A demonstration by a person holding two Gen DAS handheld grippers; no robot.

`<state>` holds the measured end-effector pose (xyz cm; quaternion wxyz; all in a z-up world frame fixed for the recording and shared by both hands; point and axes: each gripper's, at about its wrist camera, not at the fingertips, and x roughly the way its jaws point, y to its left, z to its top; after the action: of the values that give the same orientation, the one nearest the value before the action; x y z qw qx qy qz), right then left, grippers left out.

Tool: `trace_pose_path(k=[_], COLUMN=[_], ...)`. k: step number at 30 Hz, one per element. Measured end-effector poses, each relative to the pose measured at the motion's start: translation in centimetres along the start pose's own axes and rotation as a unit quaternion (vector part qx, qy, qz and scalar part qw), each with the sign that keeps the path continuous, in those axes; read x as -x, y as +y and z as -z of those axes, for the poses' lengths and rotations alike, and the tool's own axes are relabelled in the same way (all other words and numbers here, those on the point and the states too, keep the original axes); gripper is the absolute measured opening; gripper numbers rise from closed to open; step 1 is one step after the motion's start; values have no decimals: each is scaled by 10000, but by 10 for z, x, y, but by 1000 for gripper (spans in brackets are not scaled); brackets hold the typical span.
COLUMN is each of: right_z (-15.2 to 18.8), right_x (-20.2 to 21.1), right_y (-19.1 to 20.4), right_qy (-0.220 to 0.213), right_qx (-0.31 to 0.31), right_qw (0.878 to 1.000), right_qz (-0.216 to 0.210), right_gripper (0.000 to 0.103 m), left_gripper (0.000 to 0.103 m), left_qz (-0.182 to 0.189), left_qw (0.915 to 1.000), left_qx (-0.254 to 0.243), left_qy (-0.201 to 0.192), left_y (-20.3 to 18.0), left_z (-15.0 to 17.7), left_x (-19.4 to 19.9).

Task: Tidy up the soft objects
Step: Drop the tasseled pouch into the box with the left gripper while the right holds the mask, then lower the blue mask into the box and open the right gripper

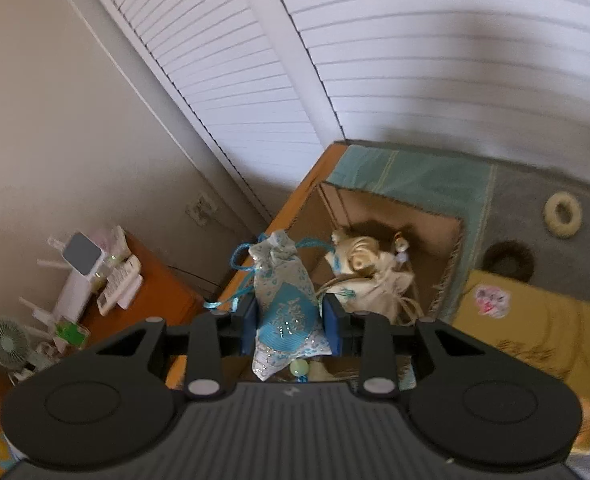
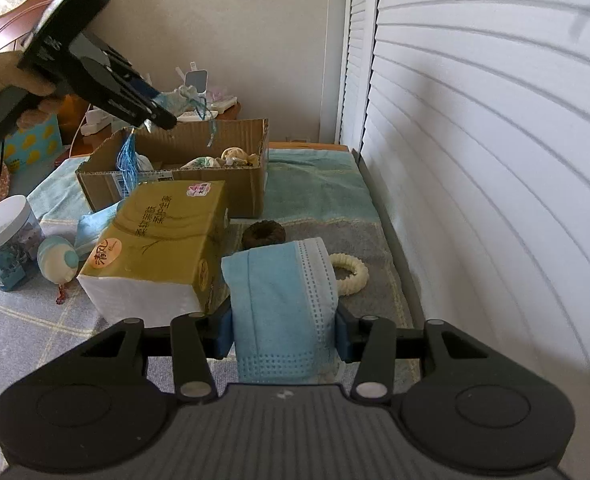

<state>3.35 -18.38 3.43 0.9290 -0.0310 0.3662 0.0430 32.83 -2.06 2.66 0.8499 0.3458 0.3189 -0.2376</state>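
My left gripper [image 1: 289, 326] is shut on a blue and white sachet pouch [image 1: 285, 300] with blue ribbon, held in the air above the open cardboard box [image 1: 447, 248]. Cream pouches [image 1: 369, 276] lie inside the box. In the right wrist view the left gripper [image 2: 163, 110] hovers over the box [image 2: 199, 180], its blue tassel [image 2: 129, 160] hanging down. My right gripper [image 2: 283, 330] is shut on a folded blue face mask [image 2: 283, 300], low over the table. A cream hair tie [image 2: 351, 274] and a dark brown scrunchie [image 2: 263, 235] lie on the cloth.
A yellow tissue pack [image 2: 163, 240] sits left of the mask, in front of the box. A white-lidded jar [image 2: 7, 236] and an egg-shaped toy [image 2: 57, 258] stand at the left. White louvred doors [image 2: 475, 140] bound the table's right side. A side table with a router [image 1: 81, 264] stands beyond.
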Motion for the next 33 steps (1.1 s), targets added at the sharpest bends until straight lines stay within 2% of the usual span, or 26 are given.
trace_pose_path(k=[3, 7, 13, 19, 20, 21, 22, 23, 24, 28, 33], right_z=[1, 2, 4, 4, 4, 4, 4, 4, 4, 3, 1], right_x=[0, -1, -6, -6, -6, -5, -5, -5, -5, -4, -1], right_y=[1, -1, 0, 1, 0, 0, -1, -1, -1, 1, 3], right_qy=[17, 50, 113, 115, 110, 107, 107, 108, 112, 108, 63], right_qx=[15, -6, -29, -34, -43, -46, -47, -51, -55, -37, -27], right_qw=[10000, 10000, 9999, 9999, 9999, 9999, 9999, 9999, 9999, 9999, 9999], right_qz=[12, 11, -32, -50, -45, -41, -35, -31, -37, -63, -145], right_gripper=[52, 52, 52, 52, 52, 52, 52, 52, 52, 52, 52], left_gripper=[33, 33, 35, 40, 42, 53, 73, 79, 82, 85, 89], left_qz=[-102, -322, -284, -59, -26, -32, -108, -186, -206, 6, 230], left_qw=[9999, 9994, 9991, 9993, 9993, 9993, 9993, 9993, 9995, 9995, 9946], left_qx=[-20, -133, -141, -376, -374, -336, -284, -240, -190, 257, 968], left_qy=[76, -47, -264, -10, 71, 156, 219, 198, 137, 208, 286], left_y=[3, 7, 9, -1, -2, -2, -2, -2, -2, 5, 8], left_z=[-2, -9, -16, -5, -2, 0, 1, 3, 6, 11, 23], left_x=[-7, -5, 5, -5, -7, -9, -10, -8, -6, 4, 26])
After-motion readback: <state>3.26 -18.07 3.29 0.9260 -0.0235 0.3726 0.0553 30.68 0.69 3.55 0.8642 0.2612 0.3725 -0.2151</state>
